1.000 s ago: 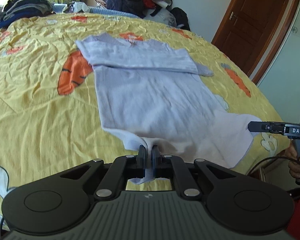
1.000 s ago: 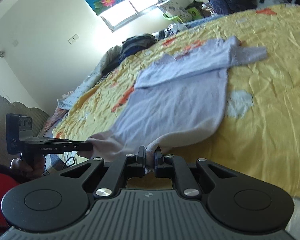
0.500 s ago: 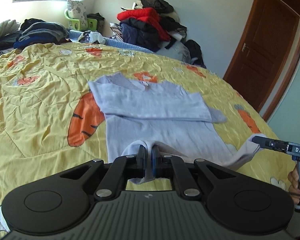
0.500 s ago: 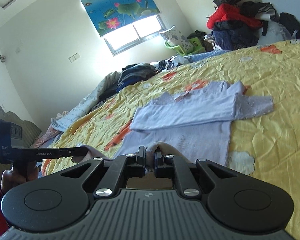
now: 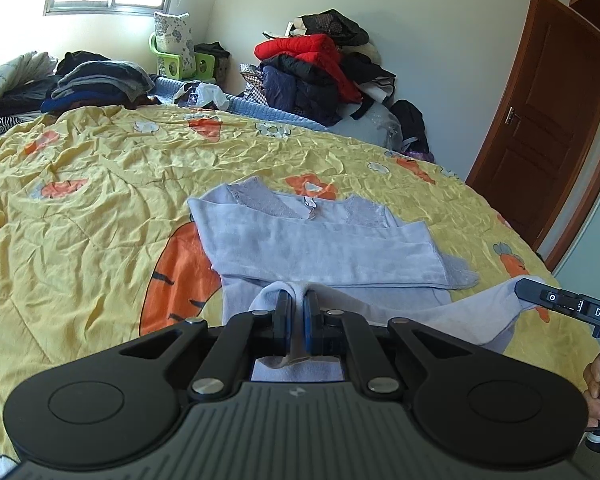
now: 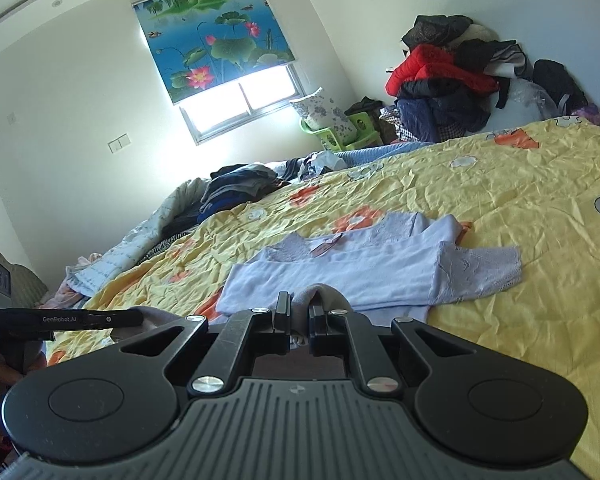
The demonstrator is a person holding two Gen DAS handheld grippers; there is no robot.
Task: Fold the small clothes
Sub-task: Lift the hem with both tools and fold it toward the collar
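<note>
Clamping the lilac top's hem, both hand-held grippers have seemingly lifted it.

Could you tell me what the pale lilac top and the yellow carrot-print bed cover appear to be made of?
The pale lilac top looks like a soft, matte knit, probably cotton jersey: it drapes limply, and its sleeve end shows an openwork, lace-like texture. The yellow carrot-print bed cover seems a thin woven fabric with a slight sheen, judging by its many fine, sharp creases.
</note>
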